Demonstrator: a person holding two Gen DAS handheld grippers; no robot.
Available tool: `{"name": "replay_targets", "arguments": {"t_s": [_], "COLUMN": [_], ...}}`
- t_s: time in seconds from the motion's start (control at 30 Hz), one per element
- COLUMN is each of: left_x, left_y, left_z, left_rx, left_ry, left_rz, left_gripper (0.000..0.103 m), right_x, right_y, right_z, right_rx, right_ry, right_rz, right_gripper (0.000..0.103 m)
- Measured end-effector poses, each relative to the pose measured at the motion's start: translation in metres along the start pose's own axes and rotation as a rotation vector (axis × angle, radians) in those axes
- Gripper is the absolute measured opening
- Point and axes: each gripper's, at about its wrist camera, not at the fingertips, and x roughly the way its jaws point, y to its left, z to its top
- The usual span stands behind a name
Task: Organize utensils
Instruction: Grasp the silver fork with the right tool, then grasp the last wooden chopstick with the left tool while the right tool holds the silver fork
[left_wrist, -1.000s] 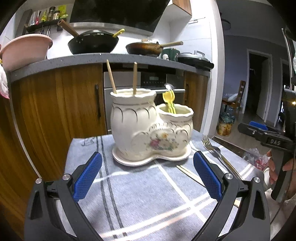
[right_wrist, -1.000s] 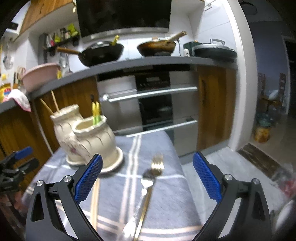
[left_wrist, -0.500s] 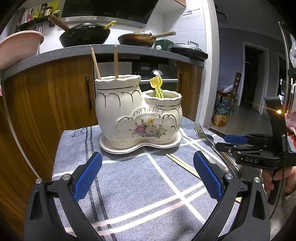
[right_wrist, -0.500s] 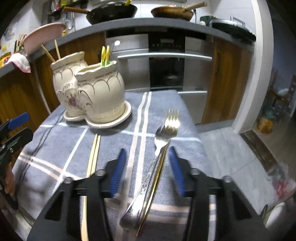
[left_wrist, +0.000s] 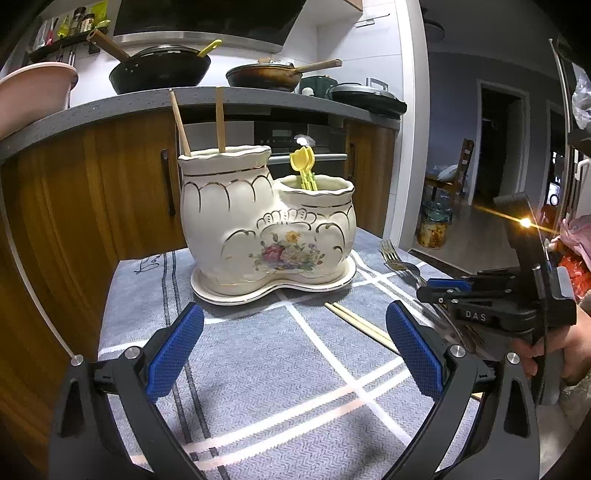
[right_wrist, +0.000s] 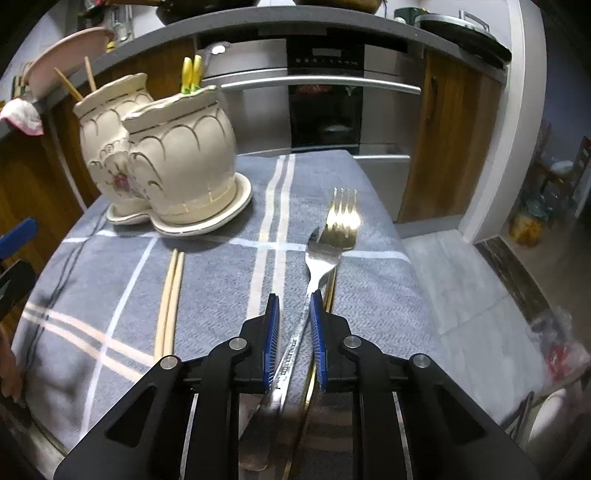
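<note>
Since half a second ago our right gripper (right_wrist: 294, 325) has narrowed its blue pads (right_wrist: 272, 325) from a moderate gap to a slim one, and they now flank the handle of the silver fork (right_wrist: 320, 254); the right pad looks to touch the handle, the left pad shows a sliver of cloth beside it, so we cannot tell whether the grip is firm. Our left gripper (left_wrist: 295, 347) is as wide apart as before and holds nothing; it hovers over the near part of the grey plaid cloth (left_wrist: 258, 354), facing the ceramic utensil holder (left_wrist: 267, 229).

In the right wrist view the silver fork lies flat on the cloth toward the table's right edge, its long axis running from the near edge to the far edge, tines pointing away from us and leaning slightly right. A gold fork (right_wrist: 342, 218) lies just beside it on the right, roughly parallel, tines also pointing to the far edge; the two heads overlap.

A pair of wooden chopsticks (right_wrist: 170, 295) lies left of the forks, side by side, also running near to far. The holder stands at the far left corner, with two chopsticks (left_wrist: 199, 122) upright in its taller pot and yellow plastic utensils (left_wrist: 304, 168) in the lower one.
</note>
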Motion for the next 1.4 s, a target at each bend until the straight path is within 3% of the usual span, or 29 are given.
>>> {"name": "replay_targets", "arguments": {"t_s": [0.5,0.63,0.8,0.93,1.03,1.13,1.4], "left_x": [0.005,0.008,0.015,0.026,0.037,0.045,0.057], "left_y": [-0.013,-0.015,-0.022,-0.034,-0.044,-0.056,-0.072], "left_z": [-0.002,-0.001,0.004,0.001,-0.004,-0.008,-0.013], "left_rx": [0.039,0.038,0.005,-0.076,-0.14,-0.129,-0.159], "left_ry": [0.02,0.04,0.118,0.219,0.279,0.312,0.395], "left_rz": [0.0,0.018,0.026,0.041,0.061,0.103,0.142], "left_gripper": [0.097,0.097,0.097,0.096,0.086,0.074,0.061], "right_x": [0.021,0.021,0.007,-0.007,-0.018,-0.028,-0.051], "right_y": [-0.007,-0.009,-0.014,-0.019,-0.021,-0.021,-0.036], "right_z": [0.016,0.017,0.018,0.018,0.018,0.016,0.014], "right_rx": [0.038,0.049,0.062,0.073,0.068,0.039,0.042], "right_ry": [0.045,0.035,-0.024,-0.069,-0.106,-0.137,-0.211], "right_rz": [0.026,0.057,0.111,0.157,0.192,0.196,0.222], "right_gripper": [0.018,0.007,0.006,0.005,0.004,0.004,0.004]}}
